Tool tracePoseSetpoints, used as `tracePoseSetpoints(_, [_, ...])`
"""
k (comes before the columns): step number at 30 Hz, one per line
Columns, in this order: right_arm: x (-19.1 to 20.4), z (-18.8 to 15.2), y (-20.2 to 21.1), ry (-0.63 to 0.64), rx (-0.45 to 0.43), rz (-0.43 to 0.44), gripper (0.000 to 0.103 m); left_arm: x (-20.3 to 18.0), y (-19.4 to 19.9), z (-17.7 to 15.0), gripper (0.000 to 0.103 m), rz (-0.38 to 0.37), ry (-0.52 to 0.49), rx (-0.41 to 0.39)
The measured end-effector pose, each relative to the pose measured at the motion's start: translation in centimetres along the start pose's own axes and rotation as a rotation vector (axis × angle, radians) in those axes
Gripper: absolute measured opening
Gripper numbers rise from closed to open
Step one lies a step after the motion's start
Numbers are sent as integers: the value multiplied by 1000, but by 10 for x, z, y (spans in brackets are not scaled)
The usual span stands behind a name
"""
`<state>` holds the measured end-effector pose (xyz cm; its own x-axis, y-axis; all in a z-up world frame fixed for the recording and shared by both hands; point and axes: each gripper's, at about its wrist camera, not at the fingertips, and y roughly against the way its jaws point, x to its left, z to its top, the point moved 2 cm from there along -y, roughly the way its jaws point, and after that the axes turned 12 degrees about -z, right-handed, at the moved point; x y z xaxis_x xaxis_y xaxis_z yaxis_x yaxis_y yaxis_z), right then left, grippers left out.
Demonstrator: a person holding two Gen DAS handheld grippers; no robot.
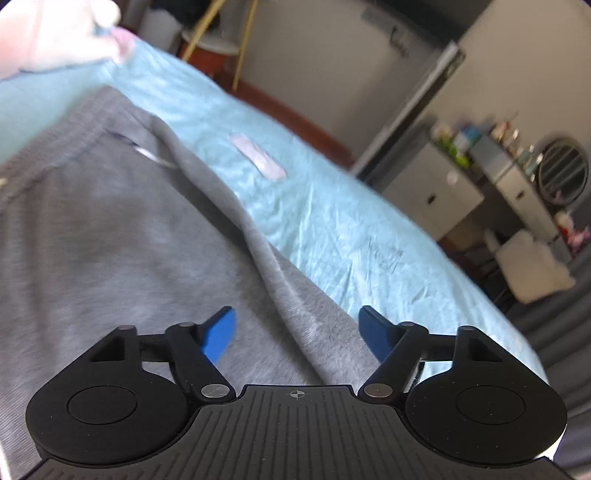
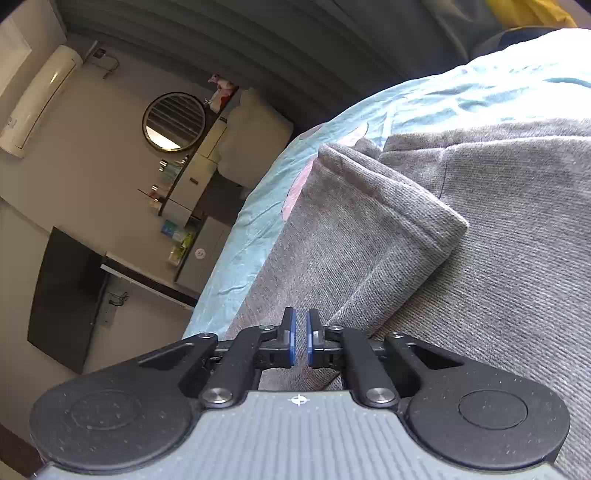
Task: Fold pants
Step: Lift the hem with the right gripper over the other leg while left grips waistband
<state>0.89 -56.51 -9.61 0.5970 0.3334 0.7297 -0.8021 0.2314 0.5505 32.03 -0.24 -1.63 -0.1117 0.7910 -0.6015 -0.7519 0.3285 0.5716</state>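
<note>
Blue-padded, the left gripper [image 1: 297, 334] hangs with its jaws spread wide above grey pants [image 1: 110, 240], nothing caught between its fingers [image 1: 221, 334]; a raised fold of the grey cloth runs up between them without touching either pad. Across the bed, the right gripper [image 2: 300, 341] has its jaws drawn almost together, only a thin slit showing between the fingertips [image 2: 291, 341], and the picture does not show any cloth pinched there; it sits low over the grey fabric, close to a turned-back hem [image 2: 388, 206] that lies doubled over the rest of the garment. The pants are spread on a pale blue bedsheet [image 1: 332, 221], their ribbed waistband [image 1: 55, 144] and a loose drawstring [image 1: 151, 155] lying toward the far end in the left wrist view. A small white label [image 1: 257, 156] rests on the sheet just beside the garment. A person's hand [image 1: 55, 33], blurred, is at the top corner of that view, over the sheet's edge. Beyond the bed stand a white cabinet [image 1: 432, 192], a shelf crowded with small bottles [image 1: 491, 140] and a round mirror [image 2: 174, 122] on the wall, with a white air conditioner [image 2: 35, 107] mounted nearby.
</note>
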Motion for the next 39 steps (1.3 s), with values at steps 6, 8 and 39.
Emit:
tracePoseSetpoints(6, [-2,0,-6,-20,-16,2,7,15,-32,0,44,17,66,59])
tracePoseSetpoints(8, [-6,1,-6,-46,-10,16,7,16,-35,1,14,-24,76,80])
tracePoseSetpoints(39, [-33,20,12,-181,-45,-36,7,-15,54,-22,7,-28,-115,-5])
